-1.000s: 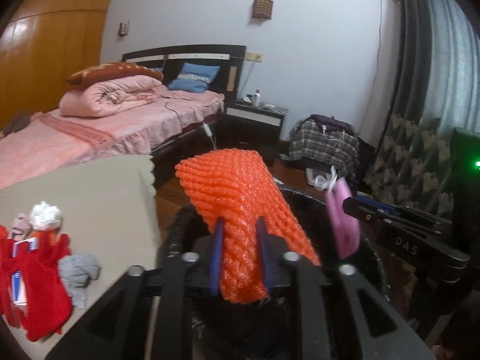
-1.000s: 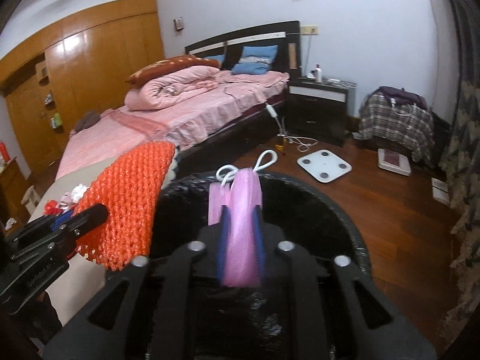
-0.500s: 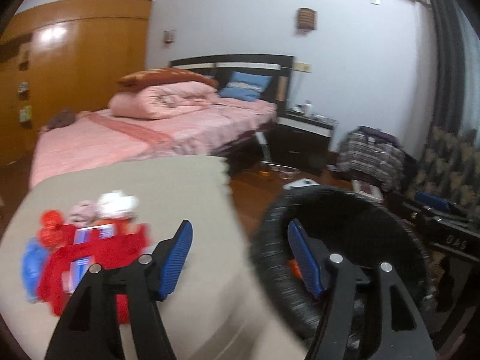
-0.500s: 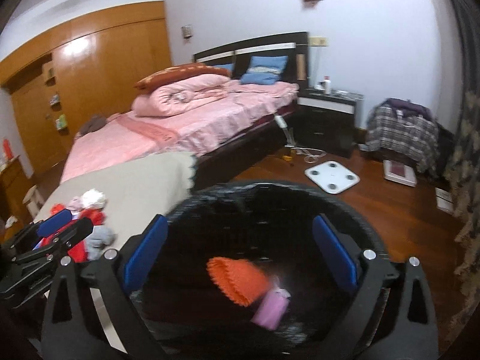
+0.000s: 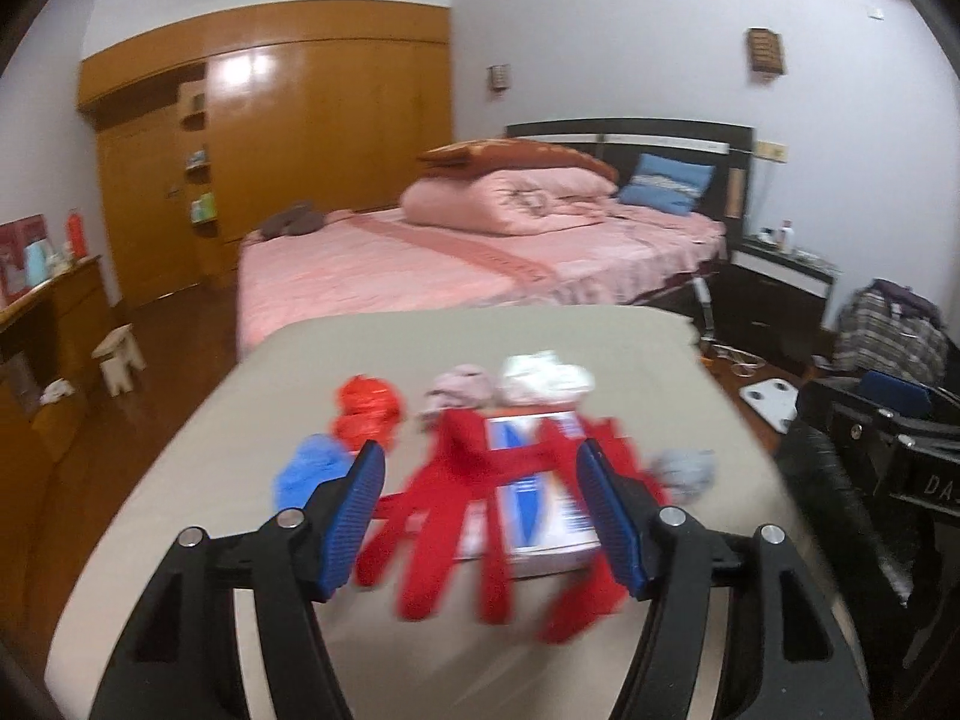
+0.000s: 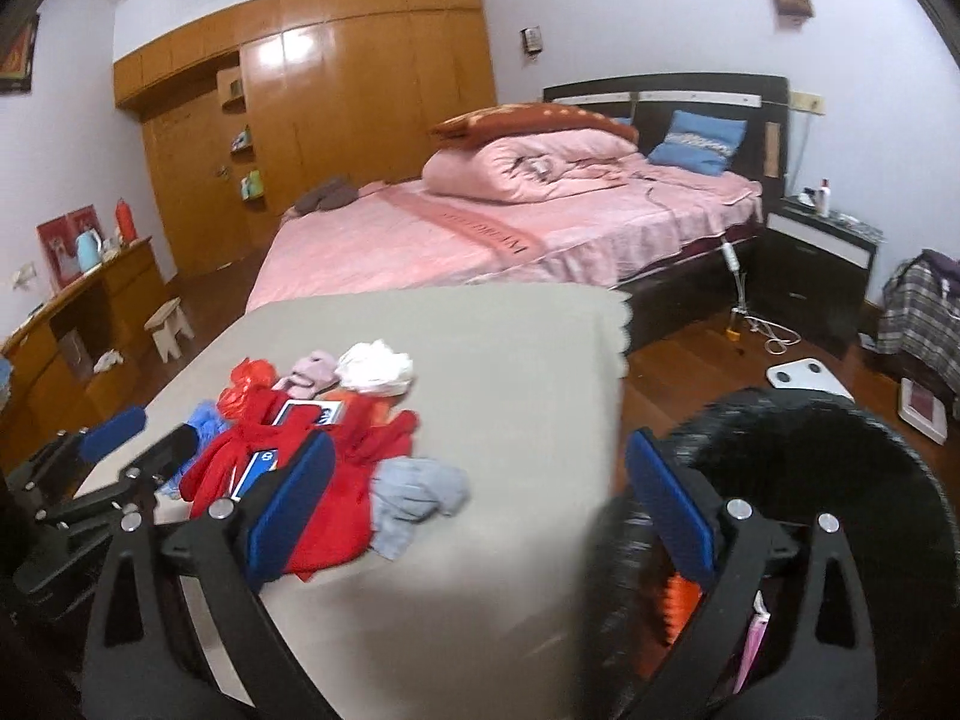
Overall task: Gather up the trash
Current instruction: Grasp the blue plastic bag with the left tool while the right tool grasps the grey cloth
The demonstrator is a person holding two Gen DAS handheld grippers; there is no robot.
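Note:
A pile of trash lies on the beige table (image 5: 540, 348): a red bag (image 5: 456, 516) over a white and blue box (image 5: 534, 498), a red crumpled wad (image 5: 366, 408), a blue wad (image 5: 309, 474), a pink wad (image 5: 459, 390), a white wad (image 5: 546, 378) and a grey wad (image 5: 684, 471). My left gripper (image 5: 486, 516) is open and empty just above the red bag. My right gripper (image 6: 480, 510) is open and empty, between the grey wad (image 6: 417, 495) and the black bin (image 6: 840, 480). The orange net (image 6: 681, 606) and pink bag (image 6: 753, 630) lie in the bin.
A pink bed (image 6: 510, 228) stands beyond the table. A black nightstand (image 6: 816, 258) and a white scale (image 6: 804, 378) are at the right on the wooden floor. A wooden sideboard (image 6: 84, 312) and small stool (image 6: 171, 327) stand at the left.
Both grippers opened and dropped the orange net and pink bag into the bin. Both then swung left toward the trash pile on the table.

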